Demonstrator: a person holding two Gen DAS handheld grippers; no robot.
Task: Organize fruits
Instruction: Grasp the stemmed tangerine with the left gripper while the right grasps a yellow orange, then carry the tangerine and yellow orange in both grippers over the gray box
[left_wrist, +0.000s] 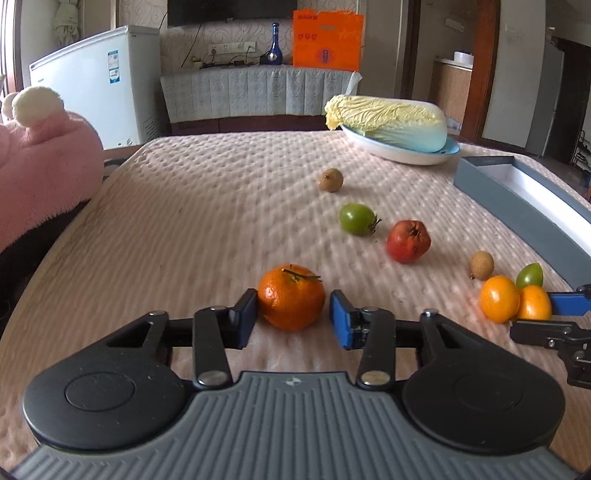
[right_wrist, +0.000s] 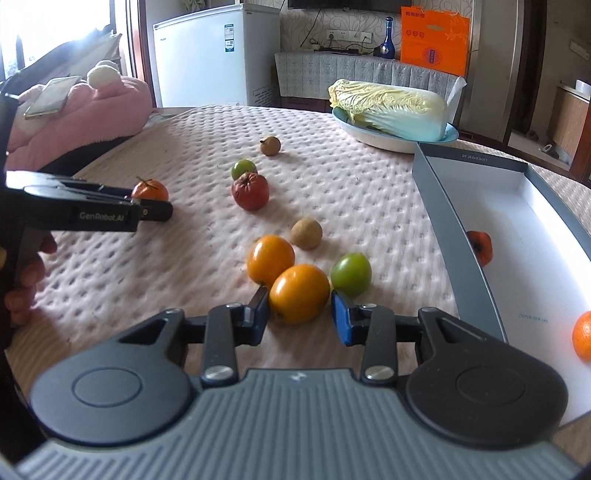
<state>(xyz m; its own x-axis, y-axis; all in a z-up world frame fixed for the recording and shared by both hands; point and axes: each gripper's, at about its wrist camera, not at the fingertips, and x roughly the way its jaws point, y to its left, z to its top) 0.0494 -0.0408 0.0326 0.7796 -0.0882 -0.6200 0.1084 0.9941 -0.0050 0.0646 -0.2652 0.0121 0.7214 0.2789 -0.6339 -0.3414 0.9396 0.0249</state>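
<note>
My left gripper (left_wrist: 293, 314) is open around a mandarin with a stem (left_wrist: 291, 297) on the quilted table; its left pad touches the fruit and the right pad stands a little off. My right gripper (right_wrist: 299, 310) is open around a yellow-orange fruit (right_wrist: 298, 293), with a second one (right_wrist: 269, 260) and a green fruit (right_wrist: 351, 274) beside it. A red fruit (right_wrist: 250, 191), a green fruit (right_wrist: 243, 169) and two brown longans (right_wrist: 306, 233) (right_wrist: 270, 145) lie farther out. The grey box (right_wrist: 439, 206) on the right holds a red fruit (right_wrist: 481, 246) and a mandarin (right_wrist: 583, 335).
A napa cabbage (right_wrist: 388, 107) lies in a white-blue dish (right_wrist: 373, 138) at the far side. A pink plush (left_wrist: 40, 158) sits at the table's left edge. A white fridge (right_wrist: 218, 55) and a cabinet stand behind the table.
</note>
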